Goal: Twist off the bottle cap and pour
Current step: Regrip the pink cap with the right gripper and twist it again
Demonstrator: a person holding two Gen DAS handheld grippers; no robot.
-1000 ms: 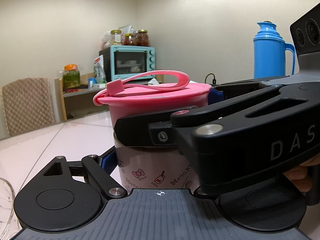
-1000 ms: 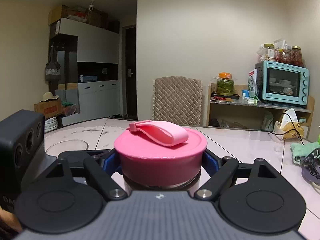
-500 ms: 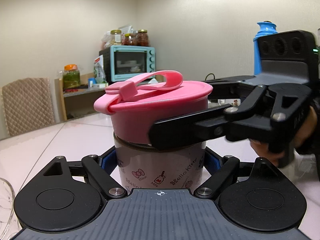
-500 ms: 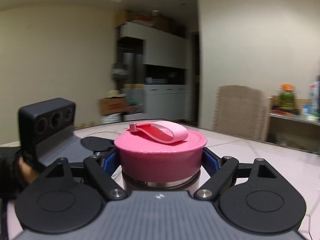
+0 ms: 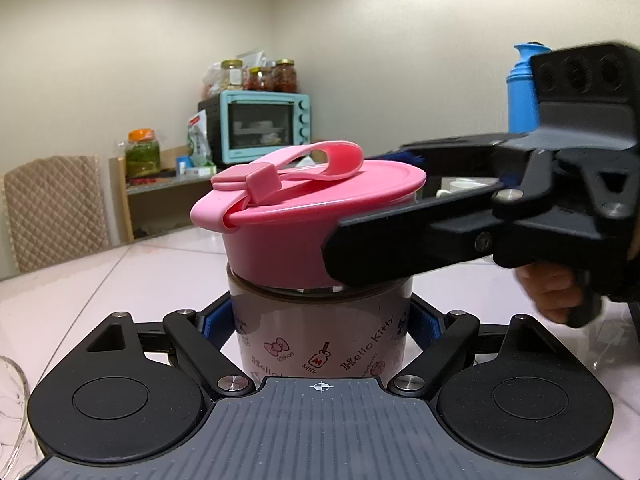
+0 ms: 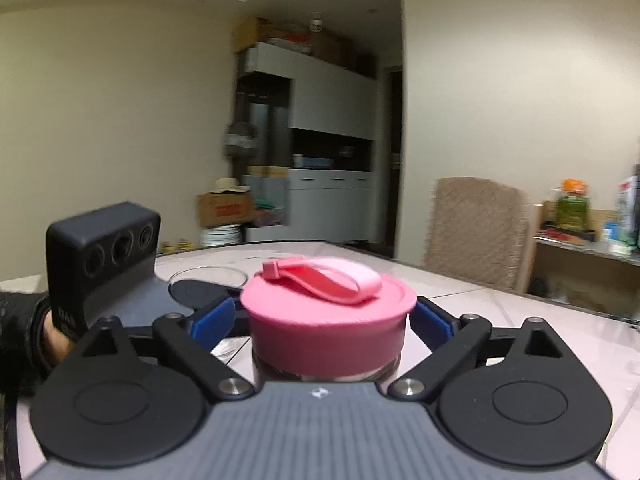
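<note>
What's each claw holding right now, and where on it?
Left claw clamps the Hello Kitty printed bottle around its body, below the lid. Right claw clamps the round pink plastic cap by its side wall.

The bottle [image 5: 320, 332] stands boxed in: the left claw [image 5: 320, 320] flanks its body on both sides, and the right claw [image 5: 400, 236] reaches across from the right around the pink cap [image 5: 304, 216]. Above the cap the air is free. A glass bowl [image 6: 208, 278] sits on the table [image 5: 80, 276] just left of the bottle; farther right the tabletop lies bare.
</note>
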